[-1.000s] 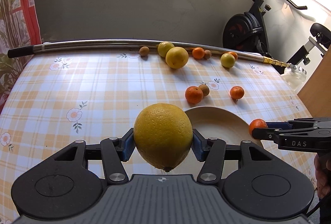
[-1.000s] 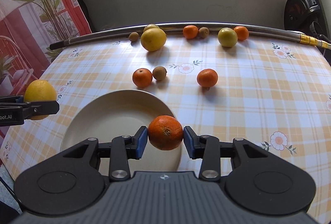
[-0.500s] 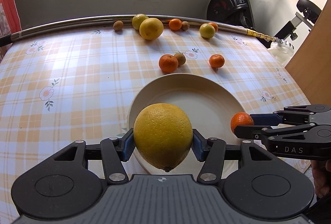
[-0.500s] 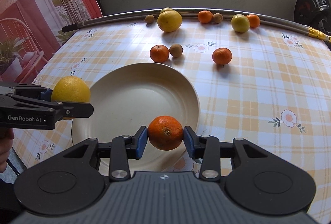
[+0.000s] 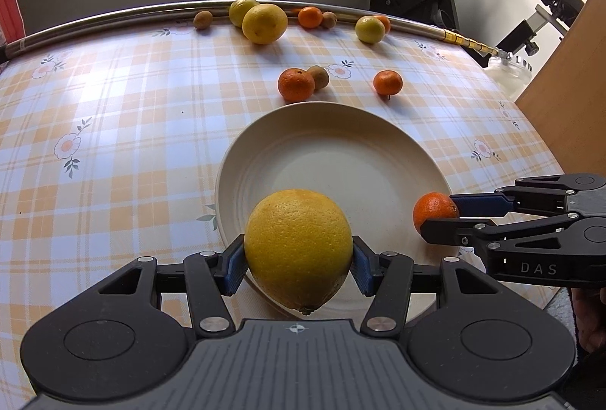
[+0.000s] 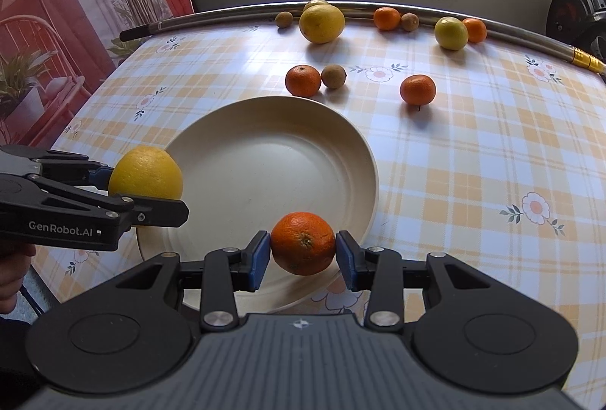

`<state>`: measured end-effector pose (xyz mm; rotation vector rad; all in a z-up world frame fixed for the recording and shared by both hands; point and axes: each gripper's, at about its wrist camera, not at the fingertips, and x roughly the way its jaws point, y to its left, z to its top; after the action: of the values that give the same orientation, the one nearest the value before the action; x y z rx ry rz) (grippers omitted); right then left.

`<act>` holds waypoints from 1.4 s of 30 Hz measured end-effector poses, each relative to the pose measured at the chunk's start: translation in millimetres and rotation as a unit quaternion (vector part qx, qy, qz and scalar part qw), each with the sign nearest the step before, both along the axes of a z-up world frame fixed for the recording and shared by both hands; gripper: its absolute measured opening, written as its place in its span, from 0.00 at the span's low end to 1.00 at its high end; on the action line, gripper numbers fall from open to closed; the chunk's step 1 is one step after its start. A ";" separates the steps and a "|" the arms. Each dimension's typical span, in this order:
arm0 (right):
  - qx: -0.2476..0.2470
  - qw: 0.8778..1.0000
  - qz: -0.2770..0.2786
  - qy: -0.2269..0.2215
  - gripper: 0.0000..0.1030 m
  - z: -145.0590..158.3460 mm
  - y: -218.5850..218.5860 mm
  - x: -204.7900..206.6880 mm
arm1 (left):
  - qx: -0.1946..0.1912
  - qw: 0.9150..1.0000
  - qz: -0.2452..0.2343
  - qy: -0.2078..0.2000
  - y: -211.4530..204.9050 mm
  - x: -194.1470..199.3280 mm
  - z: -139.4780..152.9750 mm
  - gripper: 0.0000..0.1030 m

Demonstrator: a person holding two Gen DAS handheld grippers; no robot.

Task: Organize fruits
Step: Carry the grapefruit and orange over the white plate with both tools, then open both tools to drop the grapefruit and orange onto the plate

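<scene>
Left hand-held gripper [image 5: 299, 258] clamps lemon [image 5: 298, 247] | right hand-held gripper [image 6: 303, 251] clamps orange [image 6: 303, 242] | plate [image 6: 352, 141] bare; fruits on worktop [image 6: 492, 145] remain

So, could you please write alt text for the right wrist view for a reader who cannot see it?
The right gripper holds an orange over the near rim of an empty cream plate, while the left gripper holds a lemon at the plate's left edge. More citrus and kiwis lie beyond on a checked tablecloth.
</scene>
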<state>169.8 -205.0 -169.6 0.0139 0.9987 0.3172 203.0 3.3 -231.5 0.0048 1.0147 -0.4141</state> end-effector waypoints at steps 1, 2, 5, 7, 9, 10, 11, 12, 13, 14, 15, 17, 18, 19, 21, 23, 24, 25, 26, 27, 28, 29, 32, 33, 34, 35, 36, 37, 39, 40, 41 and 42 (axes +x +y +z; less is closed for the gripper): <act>0.000 1.000 0.001 0.001 0.40 -0.6 0.1 0.1 | 0.001 1.000 -0.002 0.001 -1.1 -0.2 -0.9 0.56; 0.000 1.000 0.002 0.002 0.40 -1.1 0.6 0.2 | 0.001 1.000 -0.004 0.002 -1.7 -0.2 -1.5 0.56; -0.002 1.000 0.004 0.003 0.40 -2.4 2.4 0.0 | 0.001 1.000 -0.010 0.006 -3.8 -0.1 -3.9 0.56; -0.003 1.000 0.005 0.004 0.40 -3.2 2.6 -0.2 | 0.000 1.000 -0.014 0.009 -4.5 0.3 -6.2 0.56; -0.002 1.000 0.006 0.005 0.40 -4.0 3.1 -0.1 | 0.000 1.000 -0.018 0.011 -5.5 1.0 -8.1 0.56; -0.002 1.000 0.007 0.006 0.40 -4.5 3.1 0.0 | -0.001 1.000 -0.020 0.012 -5.7 1.5 -9.4 0.56; -0.001 1.000 0.007 0.006 0.40 -4.9 3.3 0.2 | -0.002 1.000 -0.021 0.014 -6.0 2.1 -10.4 0.56; -0.001 1.000 0.007 0.007 0.40 -5.2 3.6 0.4 | -0.002 1.000 -0.022 0.015 -6.3 2.8 -11.4 0.56; -0.001 1.000 0.007 0.008 0.40 -5.6 4.1 0.4 | -0.003 1.000 -0.024 0.016 -6.8 3.4 -12.4 0.56; -0.002 1.000 0.008 0.008 0.40 -6.0 4.3 0.6 | -0.003 1.000 -0.025 0.017 -7.4 3.9 -13.3 0.56; -0.002 1.000 0.008 0.009 0.40 -6.3 4.9 0.5 | -0.002 0.999 -0.027 0.018 -8.0 4.3 -14.0 0.56; -0.002 1.000 0.010 0.010 0.40 -7.1 5.7 0.9 | -0.002 0.999 -0.029 0.020 -8.8 5.1 -15.2 0.56; -0.002 1.000 0.011 0.011 0.40 -7.5 6.1 1.0 | -0.003 0.999 -0.030 0.021 -8.9 5.4 -15.5 0.56; -0.003 1.000 0.011 0.012 0.40 -7.8 6.3 1.2 | -0.004 0.999 -0.030 0.022 -8.3 5.8 -15.9 0.56; -0.003 1.000 0.013 0.013 0.40 -8.4 6.6 1.5 | -0.007 0.999 -0.030 0.023 -7.7 6.7 -16.4 0.56; -0.003 1.000 0.013 0.014 0.40 -8.9 6.7 1.9 | -0.010 0.999 -0.030 0.025 -7.0 7.4 -17.3 0.57; -0.002 1.000 0.013 0.014 0.40 -9.2 6.7 2.2 | -0.011 0.999 -0.030 0.026 -7.0 7.9 -17.6 0.57; -0.002 1.000 0.013 0.015 0.40 -9.5 6.8 2.5 | -0.012 0.999 -0.029 0.027 -6.3 8.3 -18.3 0.57; -0.002 1.000 0.013 0.015 0.40 -9.8 6.9 2.8 | -0.014 0.999 -0.029 0.027 -6.0 8.6 -18.6 0.56; -0.002 1.000 0.014 0.016 0.40 -10.0 7.0 3.2 | -0.015 0.999 -0.029 0.028 -5.9 8.9 -19.0 0.56; -0.003 1.000 0.014 0.016 0.40 -10.2 6.9 3.5 | -0.016 0.999 -0.028 0.028 -5.7 9.0 -19.4 0.56; -0.003 1.000 0.014 0.016 0.40 -10.4 7.2 3.6 | -0.018 0.999 -0.027 0.028 -5.2 9.3 -19.4 0.57; -0.004 1.000 0.015 0.017 0.40 -10.4 7.3 3.6 | -0.025 0.999 -0.022 0.028 -3.1 10.0 -18.9 0.58; -0.004 1.000 0.015 0.017 0.40 -10.6 7.4 3.7 | -0.026 0.999 -0.021 0.028 -2.6 10.3 -18.7 0.58; -0.004 1.000 0.015 0.017 0.40 -10.6 7.5 3.7 | -0.028 0.999 -0.018 0.028 -1.7 10.0 -17.8 0.58; -0.004 1.000 0.015 0.017 0.40 -10.6 7.5 3.8 | -0.029 0.999 -0.017 0.028 -1.4 9.9 -17.1 0.58; -0.005 1.000 0.015 0.018 0.40 -10.6 7.8 3.6 | -0.030 0.999 -0.016 0.027 -1.2 9.7 -16.7 0.58; -0.006 1.000 0.016 0.018 0.40 -10.5 8.1 3.3 | -0.029 0.999 -0.015 0.026 -1.2 9.5 -15.9 0.58; -0.007 1.000 0.017 0.018 0.40 -10.2 8.3 3.1 | -0.027 0.999 -0.013 0.024 -1.2 9.1 -14.6 0.58; -0.007 1.000 0.017 0.019 0.40 -10.1 8.3 3.2 | -0.027 0.999 -0.012 0.023 0.0 8.6 -13.5 0.58; -0.007 1.000 0.017 0.019 0.40 -10.0 8.3 3.2 | -0.028 0.999 -0.010 0.022 0.6 8.3 -13.0 0.58; -0.008 1.000 0.017 0.019 0.41 -9.7 8.5 3.2 | -0.029 0.999 -0.009 0.021 1.0 8.1 -12.5 0.58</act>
<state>173.0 -196.5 -179.3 -0.0111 1.0389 0.3413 211.2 4.3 -244.0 -0.0464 1.0453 -0.4619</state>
